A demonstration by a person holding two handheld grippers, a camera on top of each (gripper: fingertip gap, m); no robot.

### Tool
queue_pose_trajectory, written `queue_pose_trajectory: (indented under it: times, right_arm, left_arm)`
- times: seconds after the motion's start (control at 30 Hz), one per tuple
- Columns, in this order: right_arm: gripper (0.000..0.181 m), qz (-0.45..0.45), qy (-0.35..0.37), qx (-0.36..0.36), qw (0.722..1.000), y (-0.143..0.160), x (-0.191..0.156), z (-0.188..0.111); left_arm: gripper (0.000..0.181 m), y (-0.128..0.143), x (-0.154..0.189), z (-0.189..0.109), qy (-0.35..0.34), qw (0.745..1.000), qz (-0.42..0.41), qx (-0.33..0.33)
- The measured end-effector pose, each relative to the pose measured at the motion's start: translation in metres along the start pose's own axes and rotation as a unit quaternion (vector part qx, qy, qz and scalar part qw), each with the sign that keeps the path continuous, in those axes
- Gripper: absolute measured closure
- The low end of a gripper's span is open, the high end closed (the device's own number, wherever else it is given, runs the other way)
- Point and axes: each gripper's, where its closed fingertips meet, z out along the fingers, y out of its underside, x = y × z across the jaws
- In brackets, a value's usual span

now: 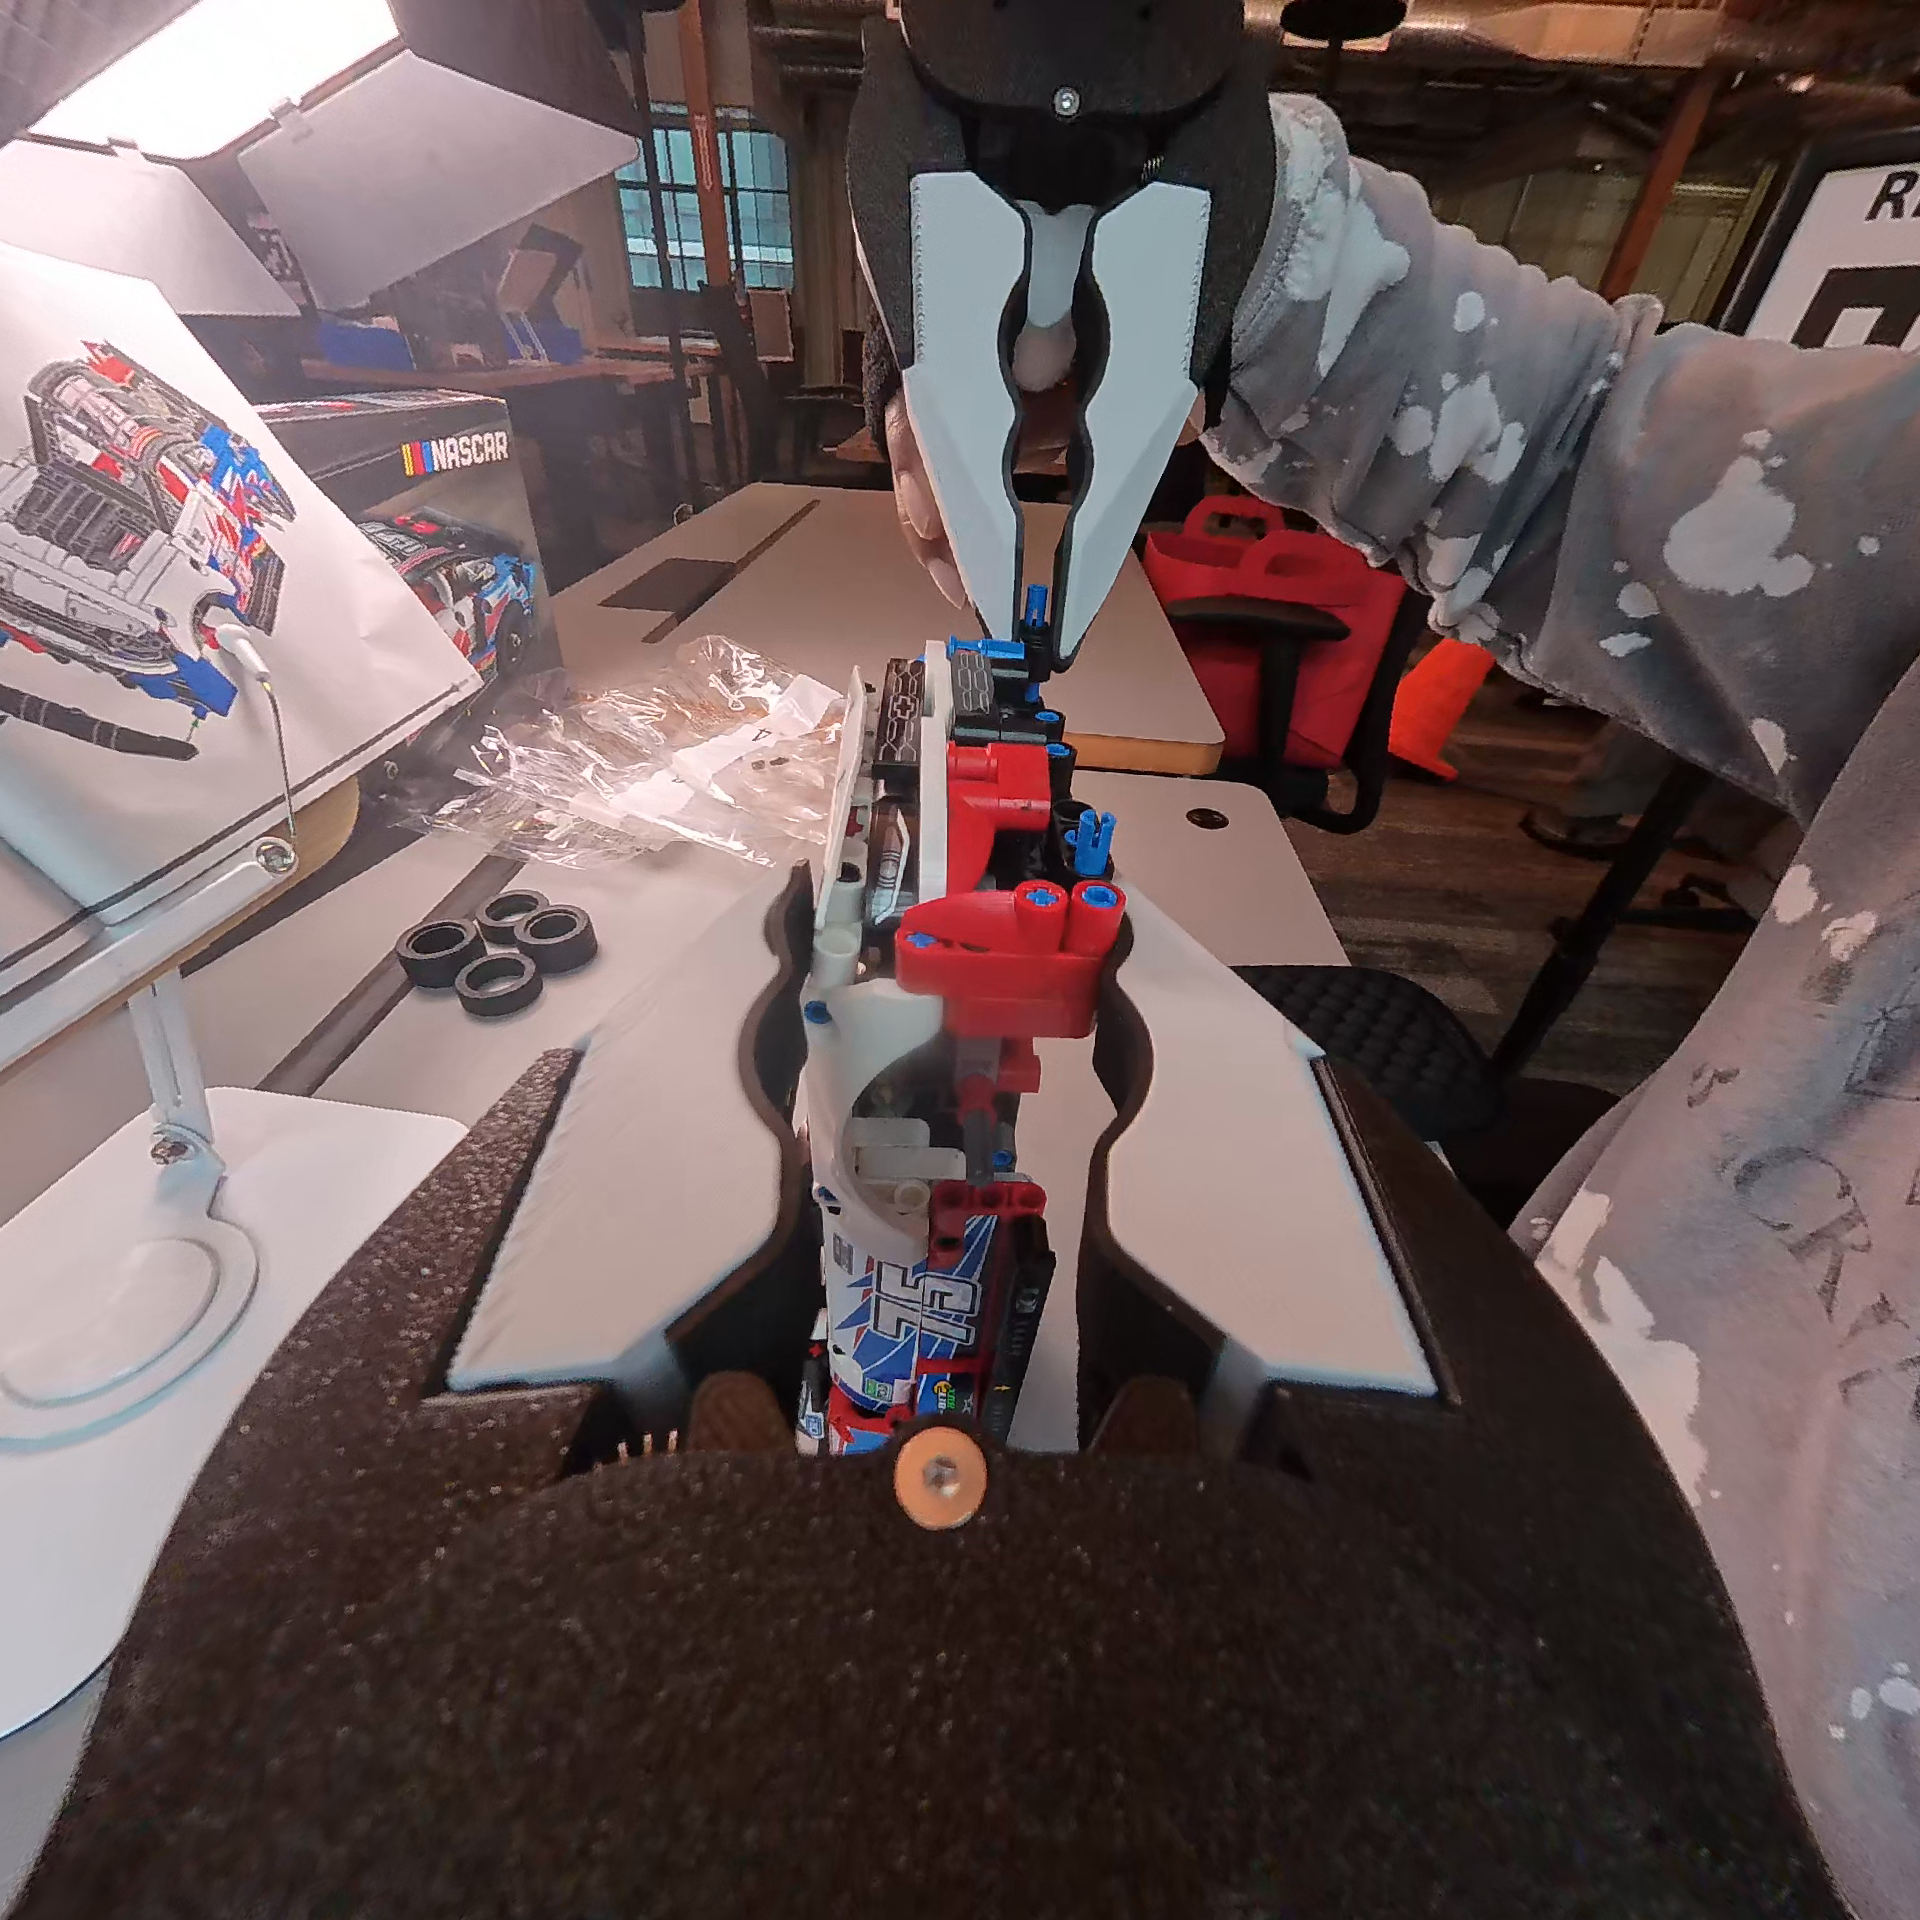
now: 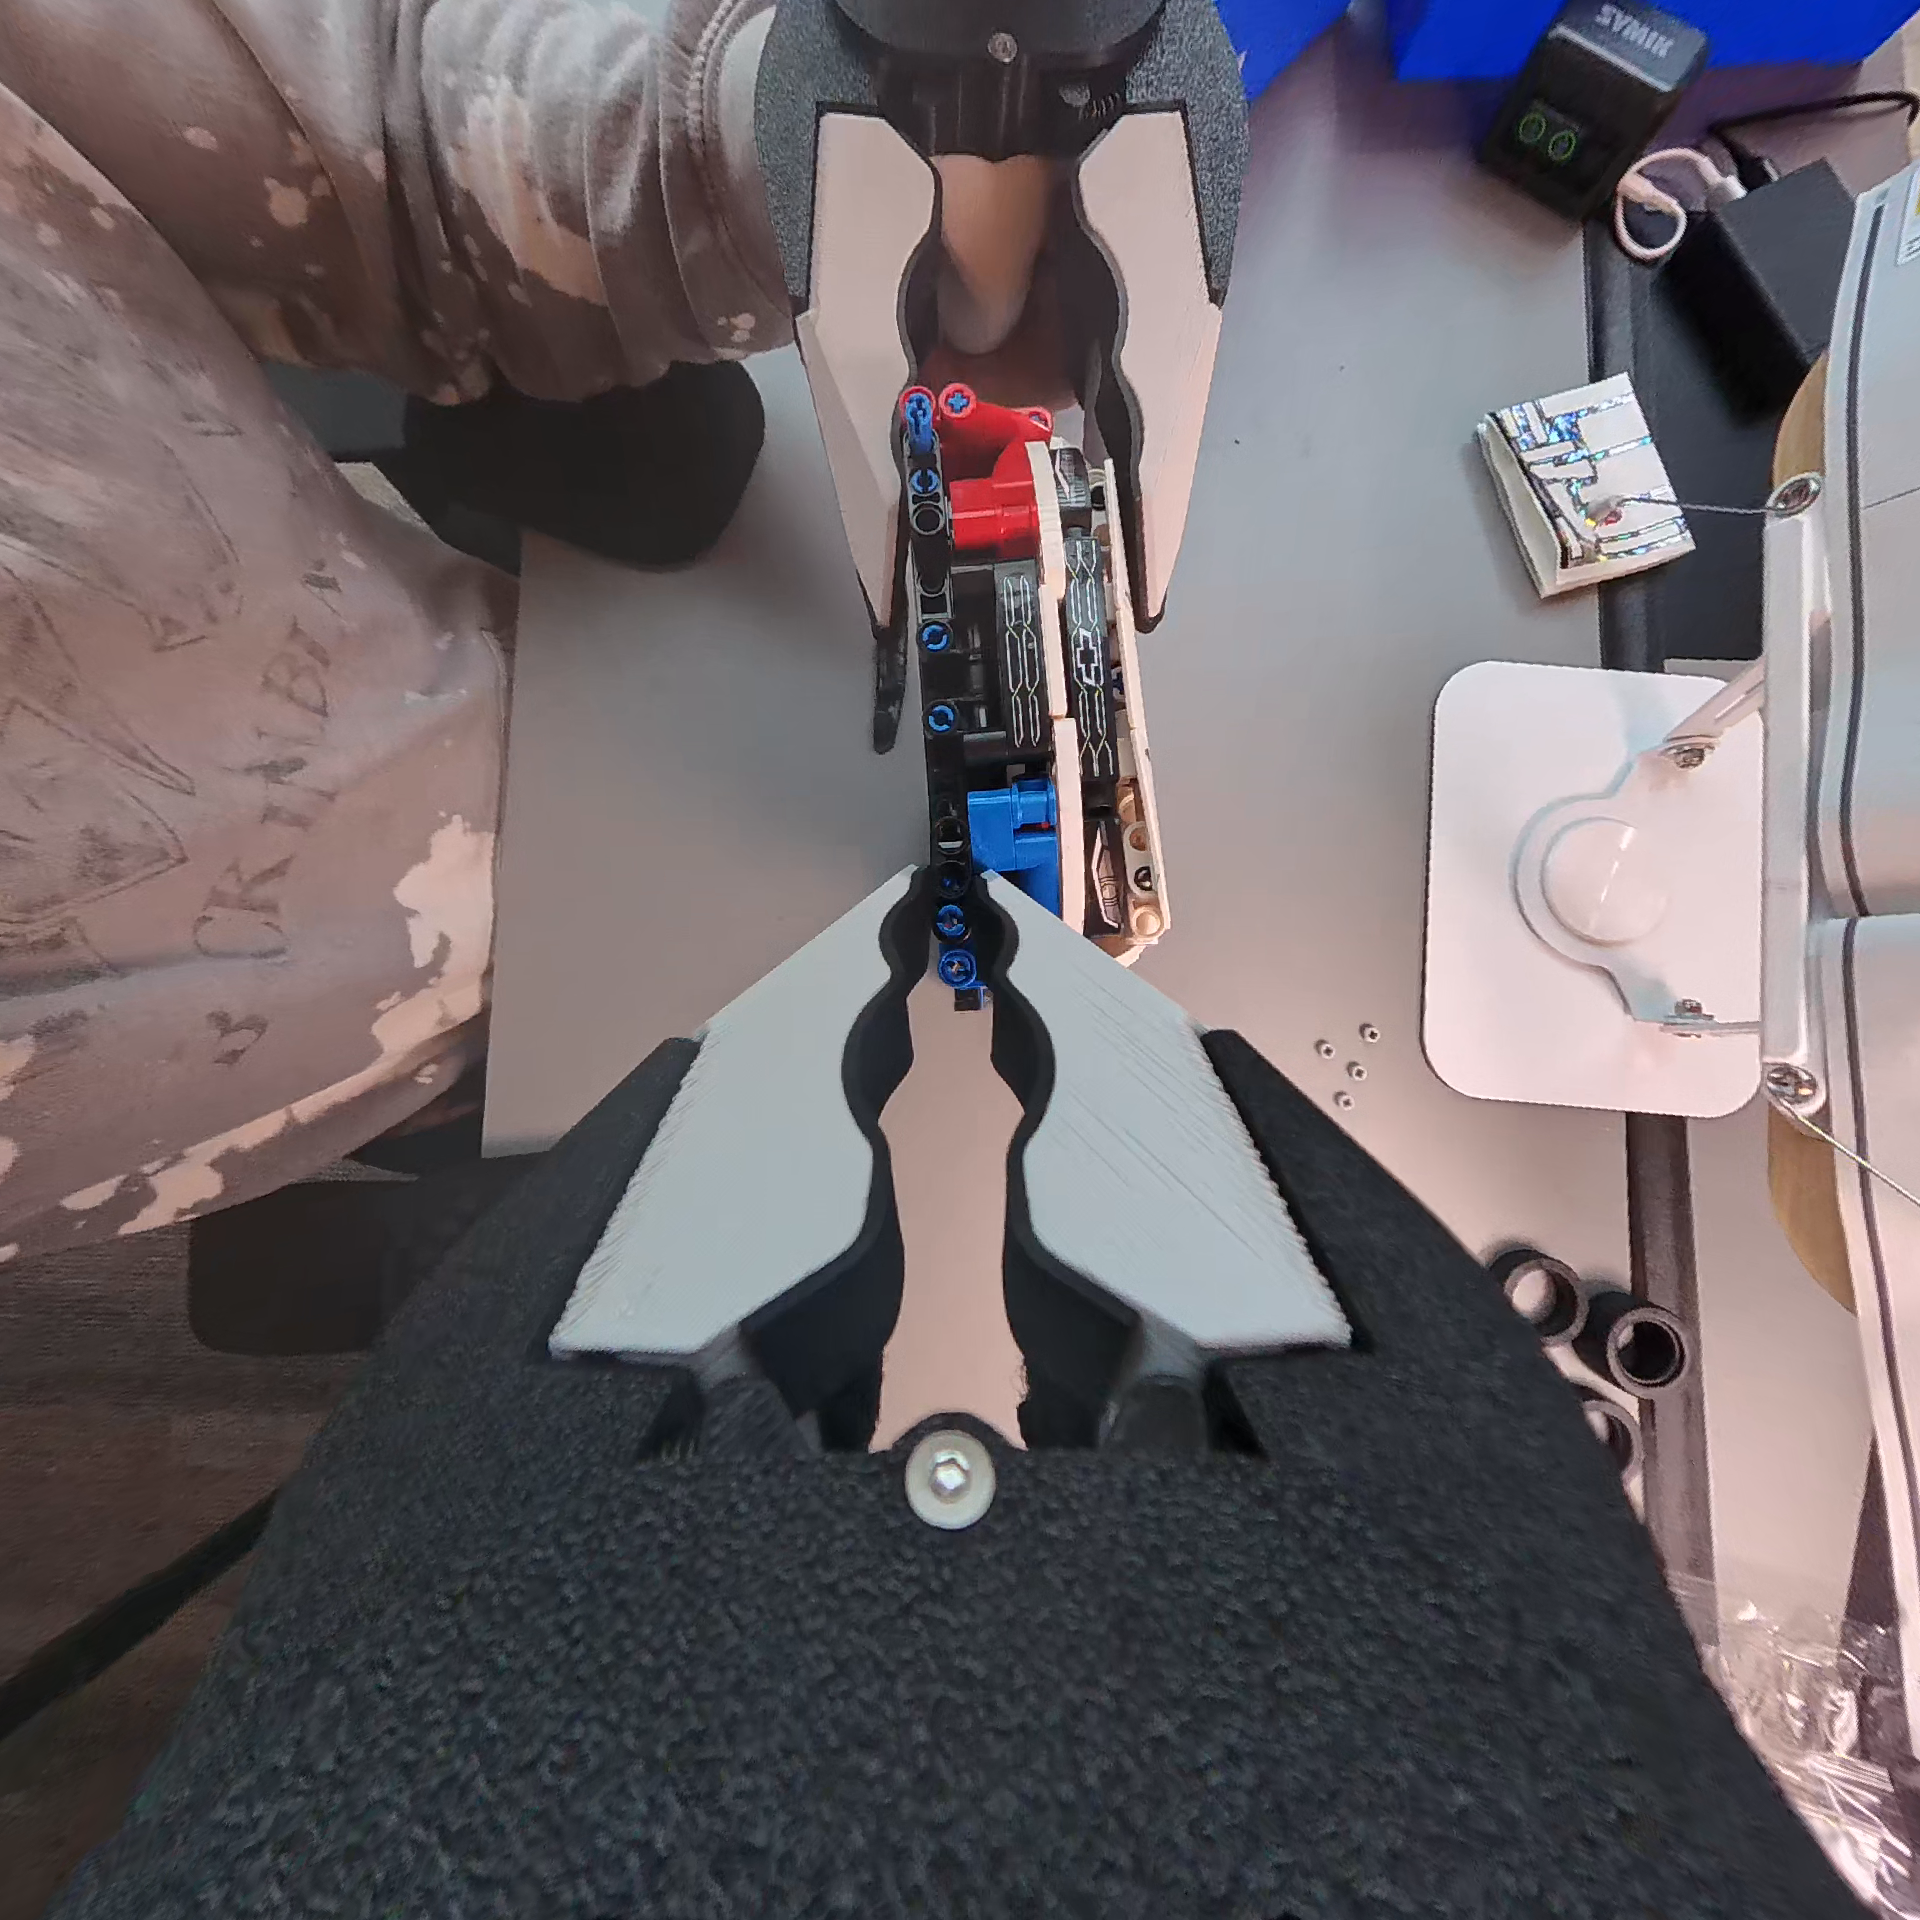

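A partly built brick car model (image 1: 966,935) in red, white, blue and black is held in the air between my two grippers, above a grey table (image 2: 675,727). My left gripper (image 1: 961,904) is shut on the model's red and white near end, one finger on each side. It also shows at the top of the right wrist view (image 2: 1018,623). My right gripper (image 2: 954,883) is shut on the thin black beam with blue pins (image 2: 940,717) at the model's other end. In the left wrist view the right gripper (image 1: 1032,649) pinches that far end from above.
An instruction booklet on a white stand (image 1: 156,582), the model's box (image 1: 436,488), empty plastic bags (image 1: 665,748) and several black tyres (image 1: 499,945) lie to the left. A sticker sheet (image 2: 1584,483), the stand's base (image 2: 1558,883) and a black device (image 2: 1590,94) sit nearby. A person's mottled sleeve (image 1: 1558,468) reaches in. Tip to tip, the grippers are about 7 cm apart.
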Motion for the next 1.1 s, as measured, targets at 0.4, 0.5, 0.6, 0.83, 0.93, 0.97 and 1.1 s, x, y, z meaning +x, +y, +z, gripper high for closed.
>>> queue_pose_trajectory:
  times: [0.4, 0.5, 0.6, 0.83, 0.93, 0.97, 1.1]
  right_arm:
    - [0.175, 0.011, -0.014, 0.019, 1.0, -0.005, -0.001, -0.003]
    - [0.175, 0.013, -0.017, 0.049, 0.999, -0.013, -0.003, -0.009]
    - [0.175, 0.01, -0.016, 0.059, 0.998, -0.012, -0.006, -0.012]
    - [0.175, 0.003, -0.01, 0.066, 0.998, -0.007, -0.011, -0.01]
    - [0.175, 0.0, -0.004, 0.071, 0.997, -0.007, -0.011, -0.012]
    - [0.175, -0.001, -0.003, 0.073, 0.997, -0.008, -0.011, -0.012]
    - [0.175, -0.004, 0.001, 0.081, 0.997, -0.009, -0.012, -0.014]
  left_arm:
    - [0.127, 0.0, -0.001, -0.001, 0.001, 1.0, -0.012, 0.003]
    - [0.127, 0.0, 0.001, -0.001, -0.003, 1.0, -0.004, 0.004]
    - [0.127, 0.001, 0.005, -0.001, -0.01, 1.0, 0.01, 0.0]
    - [0.124, -0.001, 0.007, -0.004, -0.024, 0.999, 0.025, 0.0]
    - [0.121, -0.003, 0.007, -0.006, -0.027, 0.999, 0.026, 0.002]
    - [0.12, -0.003, 0.009, -0.007, -0.026, 0.999, 0.027, 0.003]
    - [0.115, -0.007, 0.011, -0.011, -0.031, 0.999, 0.035, 0.008]
